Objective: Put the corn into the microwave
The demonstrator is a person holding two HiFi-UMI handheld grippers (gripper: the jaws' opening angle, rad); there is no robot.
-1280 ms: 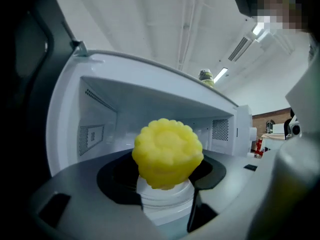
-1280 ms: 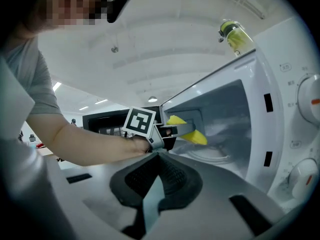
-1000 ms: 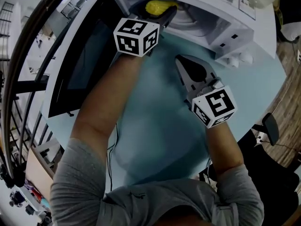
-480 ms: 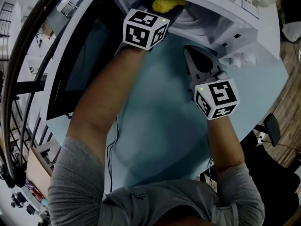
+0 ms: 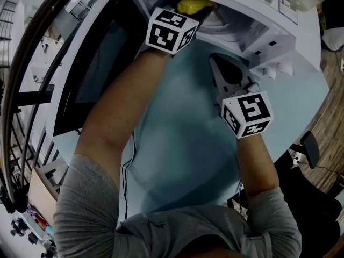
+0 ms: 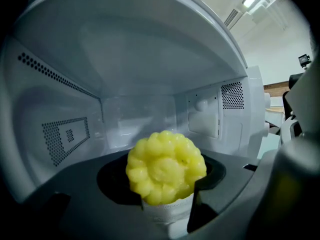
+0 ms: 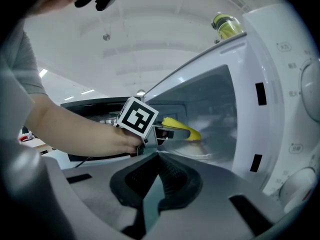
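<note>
The corn (image 6: 165,166) is a yellow cob, seen end-on in the left gripper view. It is pinched between the jaws of my left gripper (image 6: 162,181). In the head view the corn (image 5: 194,5) and the left gripper (image 5: 196,14) reach through the open front of the white microwave (image 5: 269,15). The right gripper view shows the corn (image 7: 181,128) hanging just above the oven floor. My right gripper (image 5: 216,61) is shut on nothing. It hovers over the blue table in front of the oven, and its tips (image 7: 157,156) meet.
The microwave's dark door (image 5: 91,69) is swung wide open at the left. A pale turntable plate (image 5: 226,23) lies inside. A jar (image 7: 225,26) stands on top of the oven. The blue table (image 5: 183,144) spreads below both arms, and its edge runs along the right.
My left hand has pushed the corn farther into the microwave opening. The right gripper has crept slightly toward the oven and stays shut.
</note>
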